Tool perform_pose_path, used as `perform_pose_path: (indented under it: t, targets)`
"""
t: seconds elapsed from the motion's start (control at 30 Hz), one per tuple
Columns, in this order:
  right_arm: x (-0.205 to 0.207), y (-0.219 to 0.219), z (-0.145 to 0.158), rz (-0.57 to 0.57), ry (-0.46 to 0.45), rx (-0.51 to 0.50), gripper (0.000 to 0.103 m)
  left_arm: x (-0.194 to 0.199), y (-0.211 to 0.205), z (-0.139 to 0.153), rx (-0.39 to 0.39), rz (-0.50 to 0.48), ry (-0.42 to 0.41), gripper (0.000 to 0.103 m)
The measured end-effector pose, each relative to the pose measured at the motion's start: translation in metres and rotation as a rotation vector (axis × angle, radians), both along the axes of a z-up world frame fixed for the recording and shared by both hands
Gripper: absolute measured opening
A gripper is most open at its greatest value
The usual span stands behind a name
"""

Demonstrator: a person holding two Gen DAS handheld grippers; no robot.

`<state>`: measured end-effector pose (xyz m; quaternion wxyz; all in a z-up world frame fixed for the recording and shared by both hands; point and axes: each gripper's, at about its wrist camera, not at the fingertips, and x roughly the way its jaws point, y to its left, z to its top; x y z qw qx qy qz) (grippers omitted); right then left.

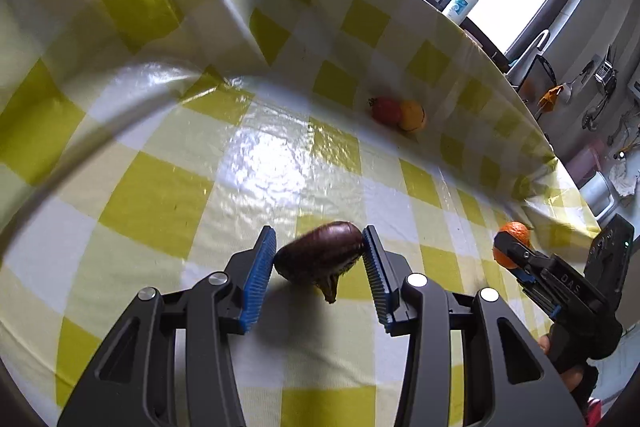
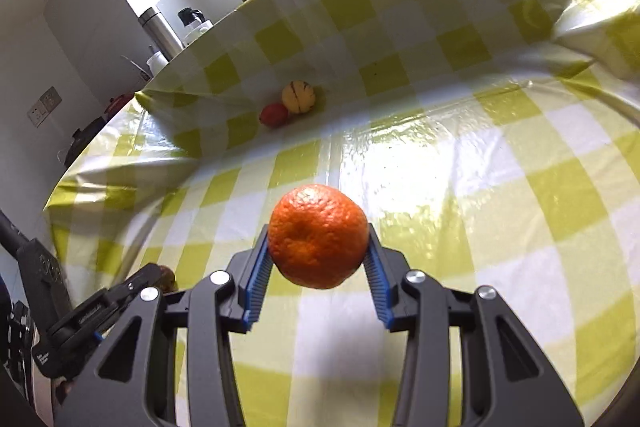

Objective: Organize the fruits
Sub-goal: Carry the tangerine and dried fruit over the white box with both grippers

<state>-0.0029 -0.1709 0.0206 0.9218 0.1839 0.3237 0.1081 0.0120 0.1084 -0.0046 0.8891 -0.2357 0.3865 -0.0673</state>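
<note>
A dark purple-brown fruit (image 1: 318, 253) with a pointed dry tip hangs between the blue pads of my left gripper (image 1: 320, 247), which is shut on it above the cloth. My right gripper (image 2: 318, 247) is shut on an orange mandarin (image 2: 318, 235), also lifted off the table. In the left wrist view the right gripper (image 1: 510, 247) shows at the right edge with the mandarin (image 1: 514, 233). Far back, a red fruit (image 1: 385, 110) touches a yellow fruit (image 1: 413, 115) against the raised cloth; the same red fruit (image 2: 274, 115) and yellow fruit (image 2: 298, 96) show in the right wrist view.
A yellow-and-white checked glossy tablecloth (image 1: 256, 163) covers the table and rises like a wall at the back and sides. Behind it stand bottles (image 1: 462, 3), a steel flask (image 2: 160, 31) and a bright window. The left gripper (image 2: 132, 291) shows at the lower left of the right wrist view.
</note>
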Motion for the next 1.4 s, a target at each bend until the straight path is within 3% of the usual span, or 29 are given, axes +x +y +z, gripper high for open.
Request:
perform_pose_path:
  t: [0.2,0.4,0.47,0.57,0.67,0.73,0.9,0.97,1.07,1.13,1.2,1.4]
  targets:
    - [-0.101,-0.011,0.007,0.019,-0.053,-0.048,0.044,-0.054,-0.021,0.022,0.096,0.015,-0.073,0.041]
    - [-0.171,-0.040,0.004,-0.005,-0.079,-0.045,0.044,-0.102,-0.053,0.052,0.216,-0.057,-0.177,0.041]
    - [-0.184,-0.052,0.003,-0.014,-0.086,-0.018,0.044,-0.101,-0.048,0.053,0.181,-0.078,-0.168,0.048]
    - [-0.197,-0.073,-0.008,-0.041,-0.074,0.019,0.044,-0.085,-0.015,0.046,0.062,-0.035,-0.099,0.082]
    - [-0.200,-0.091,-0.024,-0.075,-0.050,0.057,0.044,-0.066,0.012,0.048,0.009,-0.014,-0.073,0.082]
    - [-0.201,-0.100,-0.032,-0.095,-0.038,0.083,0.044,-0.052,0.006,0.050,0.073,-0.061,-0.050,0.082]
    - [-0.210,-0.105,-0.032,-0.091,-0.050,0.081,0.044,-0.031,-0.044,0.041,0.330,-0.138,-0.009,0.083]
    - [-0.219,-0.104,-0.025,-0.079,-0.077,0.056,0.044,-0.021,-0.052,0.030,0.350,-0.134,0.028,0.082]
    - [-0.229,-0.103,-0.019,-0.077,-0.103,0.051,0.046,-0.009,-0.052,0.017,0.340,-0.102,0.085,0.080]
    - [-0.231,-0.106,-0.019,-0.078,-0.110,0.062,0.046,-0.004,-0.060,0.007,0.372,-0.138,0.125,0.063]
    - [-0.233,-0.109,-0.022,-0.083,-0.109,0.069,0.046,-0.009,-0.069,0.004,0.438,-0.156,0.101,0.040]
    - [-0.237,-0.111,-0.028,-0.078,-0.114,0.050,0.046,-0.043,-0.058,0.018,0.336,-0.145,-0.033,0.039]
